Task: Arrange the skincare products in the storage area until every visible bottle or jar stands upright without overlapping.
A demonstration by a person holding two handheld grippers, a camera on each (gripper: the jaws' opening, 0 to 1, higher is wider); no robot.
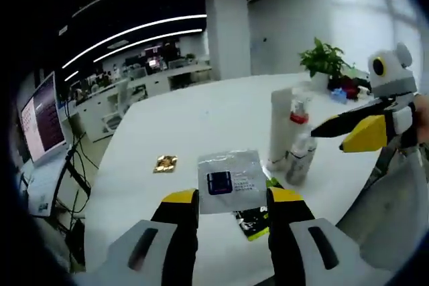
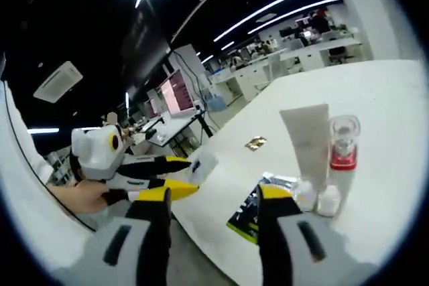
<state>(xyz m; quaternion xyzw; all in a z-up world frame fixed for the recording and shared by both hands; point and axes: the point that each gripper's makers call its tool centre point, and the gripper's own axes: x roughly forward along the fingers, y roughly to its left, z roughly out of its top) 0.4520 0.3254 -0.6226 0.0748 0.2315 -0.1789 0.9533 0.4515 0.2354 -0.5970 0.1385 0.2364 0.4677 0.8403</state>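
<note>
My left gripper (image 1: 232, 195) is shut on a clear sachet (image 1: 228, 180) with a dark blue square, held above the white table's (image 1: 201, 118) near edge. In the right gripper view the same gripper (image 2: 181, 173) comes in from the left with the sachet (image 2: 202, 164) at its tips. A white tube (image 1: 280, 128) (image 2: 308, 142) stands upright beside a clear bottle with a red band (image 1: 299, 115) (image 2: 343, 145). Small clear bottles (image 1: 299, 159) (image 2: 328, 200) stand at their feet. My right gripper (image 2: 216, 195) is open, nothing between its jaws, and hovers right of the bottles (image 1: 342, 135).
A black and green packet (image 1: 253, 219) (image 2: 248, 216) lies flat near the table edge. A small gold packet (image 1: 165, 163) (image 2: 255, 143) lies further in. A potted plant (image 1: 325, 58) stands at the far side. A monitor (image 1: 43, 115) stands left of the table.
</note>
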